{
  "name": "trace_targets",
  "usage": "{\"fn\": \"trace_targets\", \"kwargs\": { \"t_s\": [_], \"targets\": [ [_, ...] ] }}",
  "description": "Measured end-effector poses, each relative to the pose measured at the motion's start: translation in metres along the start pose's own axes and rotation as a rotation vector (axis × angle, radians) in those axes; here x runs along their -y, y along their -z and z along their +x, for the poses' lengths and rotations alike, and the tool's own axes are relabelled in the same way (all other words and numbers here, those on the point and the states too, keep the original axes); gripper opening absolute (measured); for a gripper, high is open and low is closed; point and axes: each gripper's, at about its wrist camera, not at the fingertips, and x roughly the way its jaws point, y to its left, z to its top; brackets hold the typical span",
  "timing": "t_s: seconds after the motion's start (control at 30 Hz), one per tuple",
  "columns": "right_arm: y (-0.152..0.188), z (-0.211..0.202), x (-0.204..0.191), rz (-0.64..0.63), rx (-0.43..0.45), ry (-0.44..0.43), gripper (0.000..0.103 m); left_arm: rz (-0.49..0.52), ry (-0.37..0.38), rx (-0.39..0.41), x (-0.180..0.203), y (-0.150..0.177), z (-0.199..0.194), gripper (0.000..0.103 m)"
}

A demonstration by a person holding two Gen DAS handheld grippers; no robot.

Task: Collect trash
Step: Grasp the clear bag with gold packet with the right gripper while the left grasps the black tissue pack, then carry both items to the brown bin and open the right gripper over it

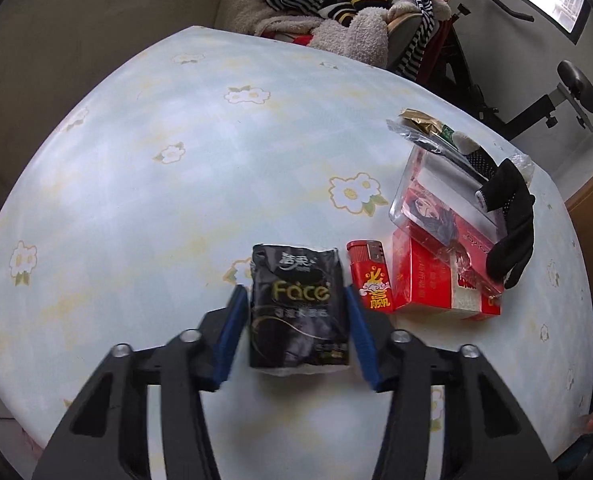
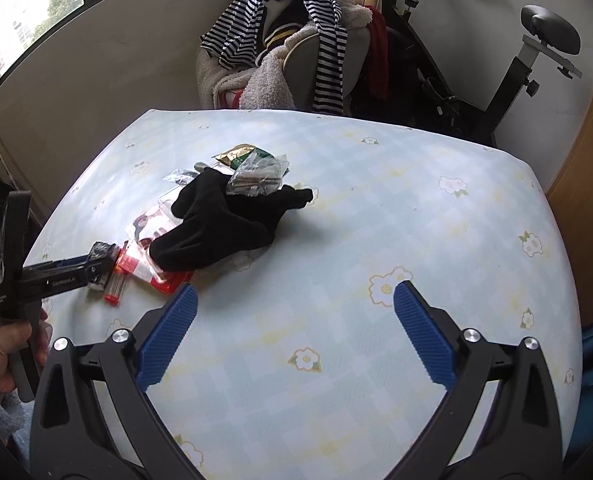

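A black tissue pack (image 1: 298, 312) marked "Face" lies on the flowered tablecloth (image 1: 156, 200). My left gripper (image 1: 294, 292) is narrowed to the pack's width, its blue pads (image 1: 234, 332) pressed against both long sides. From the right wrist view this left gripper (image 2: 96, 268) sits low at the table's left edge, held by a hand (image 2: 4, 344). Beside the pack lie a red lighter (image 1: 370, 280), a red cigarette box (image 1: 436, 284) and a clear plastic case (image 1: 436, 204). My right gripper (image 2: 294, 292) hangs open over bare cloth, holding nothing.
A black glove (image 2: 224, 224) drapes over the red box and case, with a clear bag of screws (image 2: 256, 178) and a gold wrapper (image 2: 236, 154) behind it. Beyond the table's far edge stand a chair piled with clothes (image 2: 296, 52) and an exercise bike (image 2: 516, 72).
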Motion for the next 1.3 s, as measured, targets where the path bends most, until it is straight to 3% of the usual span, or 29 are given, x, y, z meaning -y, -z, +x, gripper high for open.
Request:
{"fn": "trace_targets", "kwargs": {
  "t_s": [0.13,0.23,0.37,0.63,0.7,0.73,0.87,1.3],
  "targets": [
    [-0.021,0.017,0.001,-0.010,0.033,-0.004,0.097,-0.036,0.041,0.033,-0.017,0.004,-0.016,0.025],
    [-0.041,0.034,-0.005,-0.033,0.043,-0.008,0.081,-0.029,0.061,0.061,-0.022,0.005,-0.031,0.024],
    [-0.063,0.062,-0.006,0.077,0.035,-0.061,0.077,-0.005,0.067,0.102,-0.022,0.008,-0.050,0.024],
    [-0.085,0.118,-0.022,0.143,-0.038,-0.061,0.065,0.017,0.059,0.115,-0.020,0.018,-0.055,0.024],
    [-0.086,0.125,-0.023,0.161,-0.058,-0.073,0.048,0.018,0.066,0.113,-0.021,0.023,-0.057,0.024],
    [-0.086,0.126,-0.022,0.171,-0.068,-0.075,0.046,0.019,0.070,0.114,-0.022,0.024,-0.058,0.024],
    [-0.077,0.098,-0.021,0.206,-0.006,-0.131,0.045,0.011,0.100,0.123,-0.022,0.029,-0.069,0.024],
    [-0.020,-0.025,-0.063,-0.056,0.072,-0.177,0.045,0.074,0.119,0.134,0.000,0.081,-0.130,0.024]
  ]
}}
